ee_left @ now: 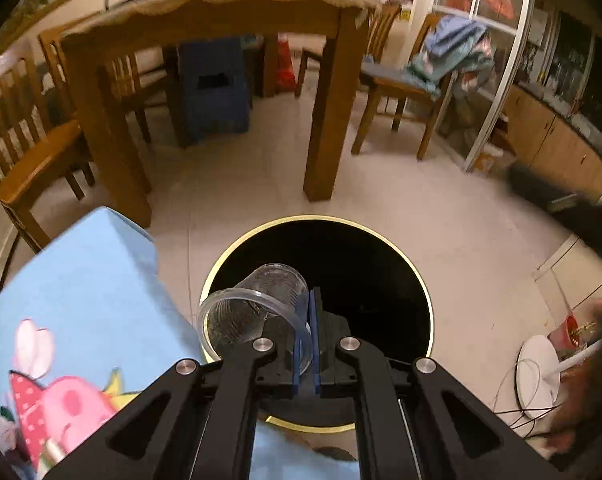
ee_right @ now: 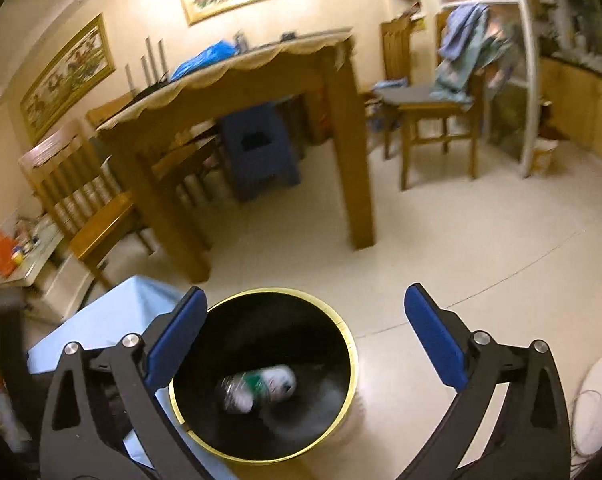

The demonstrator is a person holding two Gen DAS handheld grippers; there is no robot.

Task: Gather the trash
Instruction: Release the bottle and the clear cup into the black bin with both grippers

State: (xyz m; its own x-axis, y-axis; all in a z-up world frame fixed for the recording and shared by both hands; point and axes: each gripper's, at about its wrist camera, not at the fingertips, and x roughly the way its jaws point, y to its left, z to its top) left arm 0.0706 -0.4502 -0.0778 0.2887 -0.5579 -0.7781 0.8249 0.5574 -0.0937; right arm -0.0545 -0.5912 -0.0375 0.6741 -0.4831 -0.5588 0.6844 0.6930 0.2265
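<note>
The left gripper (ee_left: 305,344) pinches the wall of a clear, ribbed plastic cup (ee_left: 257,312) between its blue pads, jaws narrow; the cup lies tilted on its side, mouth toward the camera, above the round black bin (ee_left: 413,280) with its thin gold rim; the right gripper (ee_right: 301,340) hangs over the same bin (ee_right: 351,364) with jaws wide and nothing between them; down in the bin lies a crumpled bottle (ee_right: 261,388), blurred, with a green and white label; a smooth light-blue cloth (ee_left: 81,280) with cartoon prints sits just beside the bin; a wooden table (ee_left: 329,120) stands beyond on pale tile.
</note>
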